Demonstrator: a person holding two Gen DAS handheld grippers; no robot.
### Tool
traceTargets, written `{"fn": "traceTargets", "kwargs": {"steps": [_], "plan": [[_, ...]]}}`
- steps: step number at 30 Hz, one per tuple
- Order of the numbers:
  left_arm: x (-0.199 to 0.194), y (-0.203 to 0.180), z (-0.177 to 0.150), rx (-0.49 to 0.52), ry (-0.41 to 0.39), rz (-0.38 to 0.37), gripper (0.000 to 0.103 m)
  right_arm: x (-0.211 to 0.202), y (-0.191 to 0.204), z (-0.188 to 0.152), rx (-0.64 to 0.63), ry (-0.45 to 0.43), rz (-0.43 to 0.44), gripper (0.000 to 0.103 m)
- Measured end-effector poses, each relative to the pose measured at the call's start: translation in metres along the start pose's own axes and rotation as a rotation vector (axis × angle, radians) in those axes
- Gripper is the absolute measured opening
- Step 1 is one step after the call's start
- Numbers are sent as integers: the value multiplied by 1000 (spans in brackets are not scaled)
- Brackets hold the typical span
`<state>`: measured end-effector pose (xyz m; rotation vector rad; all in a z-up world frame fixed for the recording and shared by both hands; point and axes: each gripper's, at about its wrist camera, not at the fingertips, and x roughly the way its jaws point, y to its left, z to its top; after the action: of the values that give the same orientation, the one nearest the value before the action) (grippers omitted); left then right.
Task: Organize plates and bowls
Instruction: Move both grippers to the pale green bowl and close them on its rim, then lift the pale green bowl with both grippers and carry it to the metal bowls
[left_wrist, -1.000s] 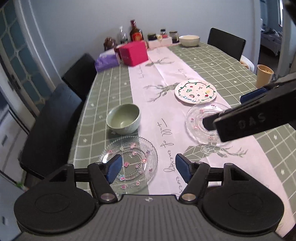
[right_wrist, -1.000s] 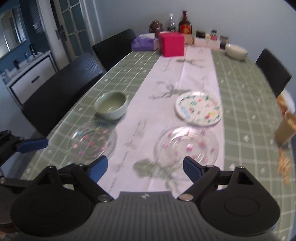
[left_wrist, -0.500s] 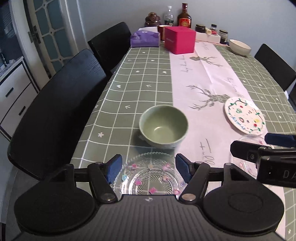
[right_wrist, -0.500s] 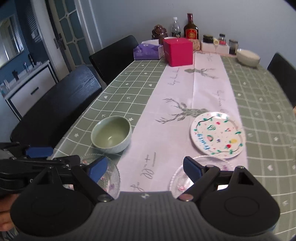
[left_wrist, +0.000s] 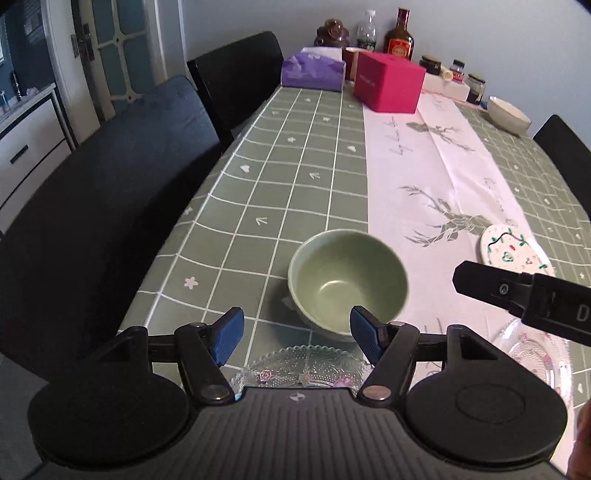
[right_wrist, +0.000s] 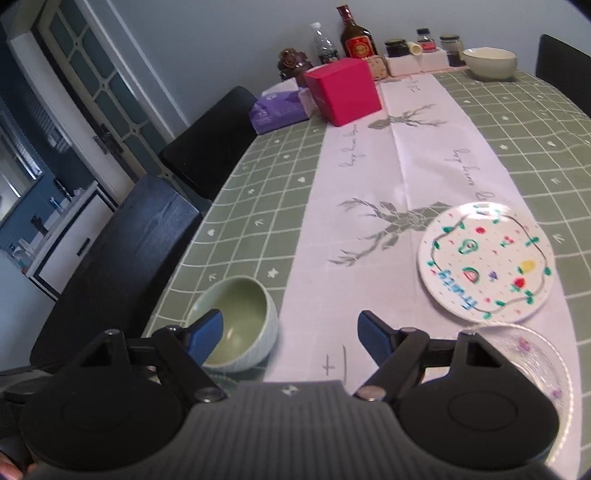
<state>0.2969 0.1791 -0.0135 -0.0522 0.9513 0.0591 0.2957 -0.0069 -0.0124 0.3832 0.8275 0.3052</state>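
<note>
A green bowl (left_wrist: 348, 277) sits on the checked tablecloth, also in the right wrist view (right_wrist: 236, 324). A clear glass plate with flower prints (left_wrist: 306, 367) lies just in front of it, under my left gripper (left_wrist: 297, 334), which is open and empty. A second glass plate (right_wrist: 532, 363) lies at the right, also in the left wrist view (left_wrist: 535, 354). A white painted plate (right_wrist: 485, 260) lies beyond it. My right gripper (right_wrist: 290, 334) is open and empty, above the runner between bowl and glass plate.
A pink box (left_wrist: 388, 86), a purple tissue pack (left_wrist: 312, 72), bottles and jars (left_wrist: 399, 40) and a cream bowl (right_wrist: 489, 62) stand at the table's far end. Black chairs (left_wrist: 96, 206) line the left side.
Both grippers swung left and dropped lower. The green bowl now sits between the left fingers' line of sight, and the near glass plate has slid under the left gripper body.
</note>
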Motion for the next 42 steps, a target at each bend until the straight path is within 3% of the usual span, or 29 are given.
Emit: {"fn": "traceTargets", "kwargs": {"steps": [3, 11, 16, 20, 24, 27, 28, 29, 31, 42], "plan": [[19, 1, 2, -32, 30, 36, 76, 12, 4, 1, -24, 11, -14, 79], [45, 24, 8, -149, 93, 25, 76, 44, 6, -1, -7, 50, -24, 79], [47, 23, 7, -132, 78, 20, 70, 57, 12, -2, -23, 71, -23, 78], [47, 26, 9, -192, 91, -1, 58, 66, 12, -4, 9, 90, -20, 70], [46, 24, 7, -209, 75, -33, 31, 72, 12, -7, 19, 108, -20, 59], [45, 17, 7, -181, 73, -33, 15, 74, 12, -9, 39, 125, -12, 43], [44, 14, 6, -168, 74, -37, 12, 74, 13, -9, 43, 126, 3, 31], [44, 12, 6, -159, 78, -23, 12, 73, 14, -9, 41, 121, 16, 17], [43, 8, 6, -142, 87, 7, 12, 70, 19, -8, 14, 115, 17, 12], [30, 0, 4, -110, 63, -9, 12, 51, 23, -6, -30, 104, -9, 12]]}}
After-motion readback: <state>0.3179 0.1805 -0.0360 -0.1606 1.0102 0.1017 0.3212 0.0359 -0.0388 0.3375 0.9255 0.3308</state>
